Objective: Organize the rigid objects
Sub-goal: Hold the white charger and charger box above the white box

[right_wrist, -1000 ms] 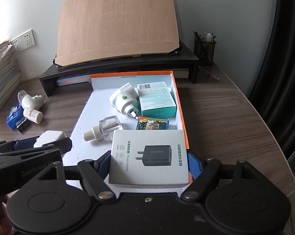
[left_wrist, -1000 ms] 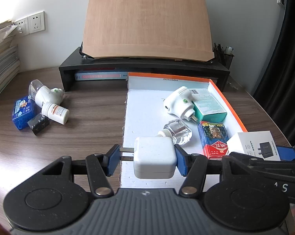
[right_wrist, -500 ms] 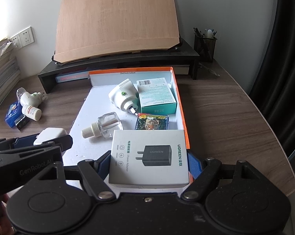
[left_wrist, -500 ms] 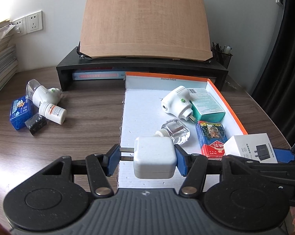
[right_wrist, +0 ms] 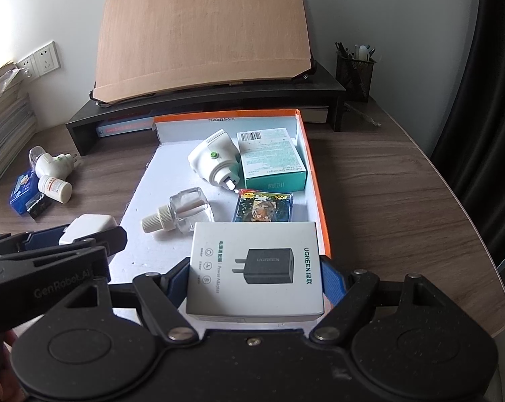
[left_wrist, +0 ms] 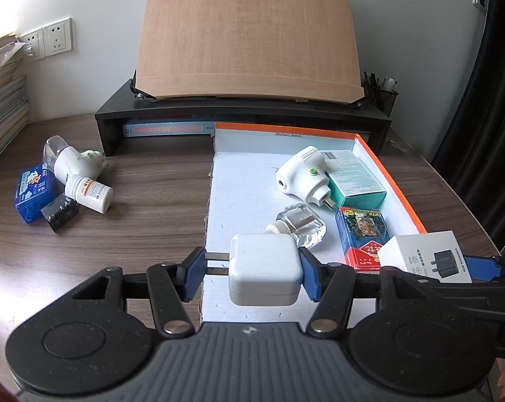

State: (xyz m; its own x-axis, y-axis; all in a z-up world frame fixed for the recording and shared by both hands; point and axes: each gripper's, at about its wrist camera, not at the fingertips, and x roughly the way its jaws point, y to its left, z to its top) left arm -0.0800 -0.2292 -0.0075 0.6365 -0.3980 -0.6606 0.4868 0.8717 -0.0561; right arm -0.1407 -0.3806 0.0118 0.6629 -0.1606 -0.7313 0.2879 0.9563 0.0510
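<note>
the left gripper point(left_wrist: 252, 269) is gripping a white square plug-in charger point(left_wrist: 264, 273) between its blue pads, the jaws closing narrowly on the charger's sides, its two metal prongs pointing to the left. it is hovering over the near end of a shallow white cardboard tray with orange outer walls point(left_wrist: 393, 181). the right gripper point(right_wrist: 254, 274) is clamping a white rectangular power adapter box printed with a black plug point(right_wrist: 256, 269), jaws spread to the box's width, at the tray's near right corner; whether the box is touching the tray is unclear.

inside the tray, a white plug-in vaporizer with a green button point(right_wrist: 212, 164) is lying against a teal and white bandage box point(right_wrist: 272, 164). a clear glass refill bottle with a cream cap point(right_wrist: 182, 214) is lying on its side near the middle, and a pack of cards showing a tiger point(right_wrist: 264, 206) is sitting beside it, near the right wall.

on the dark wooden desk point(left_wrist: 145, 201) to the left, well apart from the tray, a second white vaporizer point(left_wrist: 75, 164), a white pill bottle point(left_wrist: 90, 192), a blue packet point(left_wrist: 31, 191) and a small black block point(left_wrist: 60, 212) are clustering together.
</note>
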